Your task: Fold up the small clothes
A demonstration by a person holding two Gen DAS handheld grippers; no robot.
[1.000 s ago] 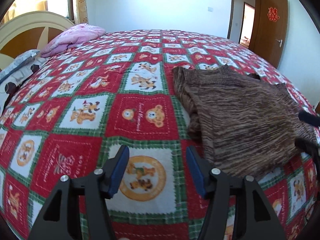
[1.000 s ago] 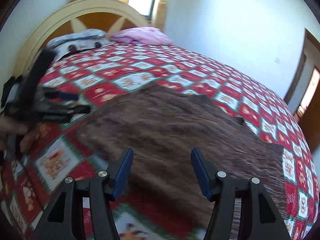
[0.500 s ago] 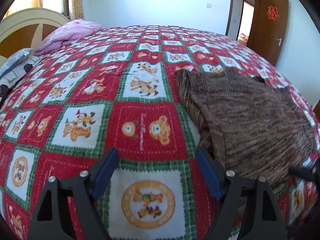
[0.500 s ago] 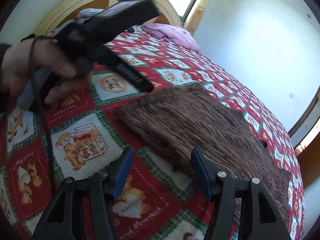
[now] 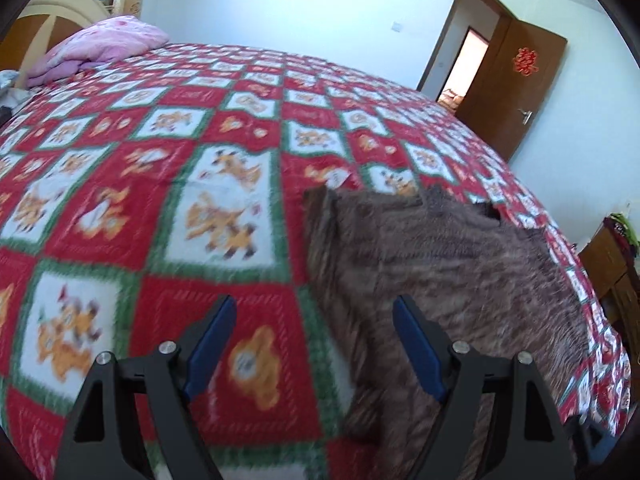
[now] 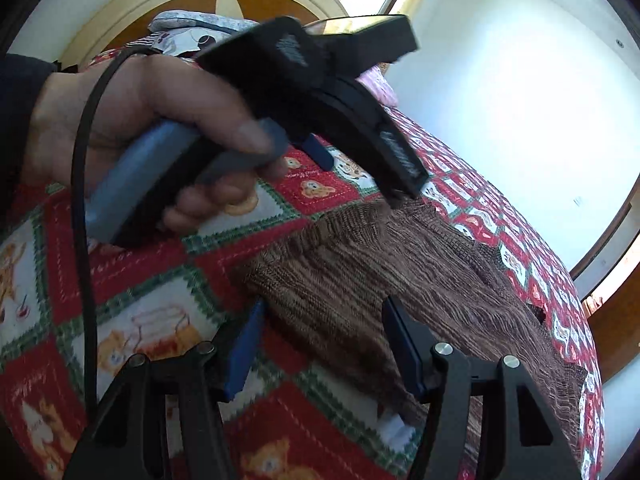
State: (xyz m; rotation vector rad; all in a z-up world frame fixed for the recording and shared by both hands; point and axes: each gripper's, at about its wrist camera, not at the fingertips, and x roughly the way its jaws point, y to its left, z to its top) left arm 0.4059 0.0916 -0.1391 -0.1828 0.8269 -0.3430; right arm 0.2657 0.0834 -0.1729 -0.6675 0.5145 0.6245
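A pink blanket [image 5: 104,46] sits far up the bed [image 5: 168,208]. The brown sweater [image 5: 460,280] lies flat, stretching away toward the door [image 5: 516,88]. The left claw [image 5: 314,344] has just opened wide; the right claw [image 6: 322,344] is half open, both empty.

— What is covering the bed [image 5: 224,128]?
— A red, white and green checked quilt [image 5: 100,216] is lying across it.
— And on the quilt?
— A brown knitted garment [image 5: 460,264] is resting lower right; a pink pillow [image 5: 108,46] is sitting upper left.

Your left gripper [image 5: 314,312]: 2 blue-padded jaws recently widened, spread apart, nothing clamped between them. Your right gripper [image 6: 322,314]: jaws parted, angled downward. Your left hand [image 6: 132,128]: fingers wrapped around its handle.
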